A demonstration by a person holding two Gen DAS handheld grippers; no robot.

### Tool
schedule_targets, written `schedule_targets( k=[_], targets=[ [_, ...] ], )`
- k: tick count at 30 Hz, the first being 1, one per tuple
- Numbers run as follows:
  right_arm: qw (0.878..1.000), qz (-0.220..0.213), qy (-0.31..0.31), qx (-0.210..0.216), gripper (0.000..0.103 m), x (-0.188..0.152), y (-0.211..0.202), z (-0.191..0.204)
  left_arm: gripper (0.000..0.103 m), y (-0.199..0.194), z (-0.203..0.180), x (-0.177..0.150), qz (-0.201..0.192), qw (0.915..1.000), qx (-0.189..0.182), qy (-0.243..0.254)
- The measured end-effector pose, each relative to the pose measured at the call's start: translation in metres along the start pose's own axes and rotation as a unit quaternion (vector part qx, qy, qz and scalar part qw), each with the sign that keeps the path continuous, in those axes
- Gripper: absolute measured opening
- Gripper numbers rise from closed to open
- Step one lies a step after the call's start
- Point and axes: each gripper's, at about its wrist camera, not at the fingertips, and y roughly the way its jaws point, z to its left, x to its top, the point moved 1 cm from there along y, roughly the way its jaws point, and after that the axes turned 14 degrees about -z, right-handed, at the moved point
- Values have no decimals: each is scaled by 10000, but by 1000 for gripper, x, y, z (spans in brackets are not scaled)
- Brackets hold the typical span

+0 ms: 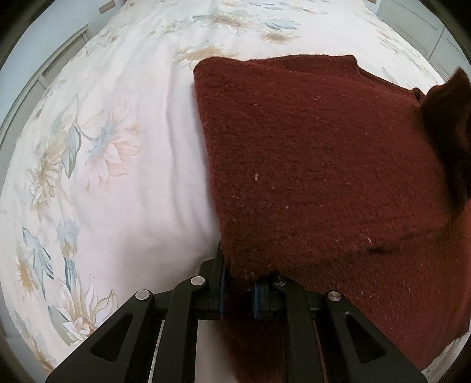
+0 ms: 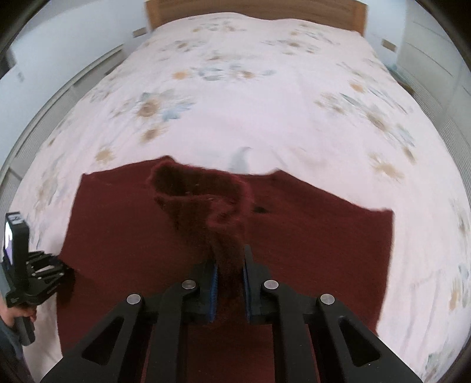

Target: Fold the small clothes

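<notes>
A dark red knitted sweater (image 1: 318, 153) lies spread on the bed; it also shows in the right wrist view (image 2: 309, 235). My left gripper (image 1: 239, 282) is shut on the sweater's near left edge, low at the bed. It shows at the far left of the right wrist view (image 2: 38, 277). My right gripper (image 2: 230, 282) is shut on a bunched fold of the sweater, probably a sleeve (image 2: 203, 200), and holds it lifted above the garment's middle. The lifted fold shows as a dark mass at the right edge of the left wrist view (image 1: 447, 132).
The bed has a white floral cover (image 2: 235, 97) with wide bare fabric beyond and left of the sweater. A wooden headboard (image 2: 253, 7) stands at the far end. White cabinets (image 2: 432, 44) line the right wall.
</notes>
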Motion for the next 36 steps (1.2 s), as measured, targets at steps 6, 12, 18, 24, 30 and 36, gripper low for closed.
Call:
schedule_targets(
  k=[6, 12, 18, 24, 30, 36],
  targets=[
    [9983, 219, 530, -125, 12, -25, 6, -49, 11, -2, -4, -6, -27, 10000, 2, 64],
    [9954, 476, 826, -126, 12, -49, 22, -70, 11, -1, -7, -8, 9, 10000, 18, 81],
    [9906, 515, 1265, -5, 13, -65, 21, -84, 11, 8, -4, -6, 46, 10000, -1, 78],
    [9914, 562, 1135, -321, 32, -67, 14, -93, 11, 8, -5, -5, 56, 10000, -10, 67],
    [9912, 308, 1035, -767, 64, -55, -9, -94, 11, 10, -1, -1, 46, 10000, -7, 45],
    [9967, -65, 517, -619, 80, -30, -18, -57, 11, 8, -1, -1, 23, 10000, 34, 51]
  ],
)
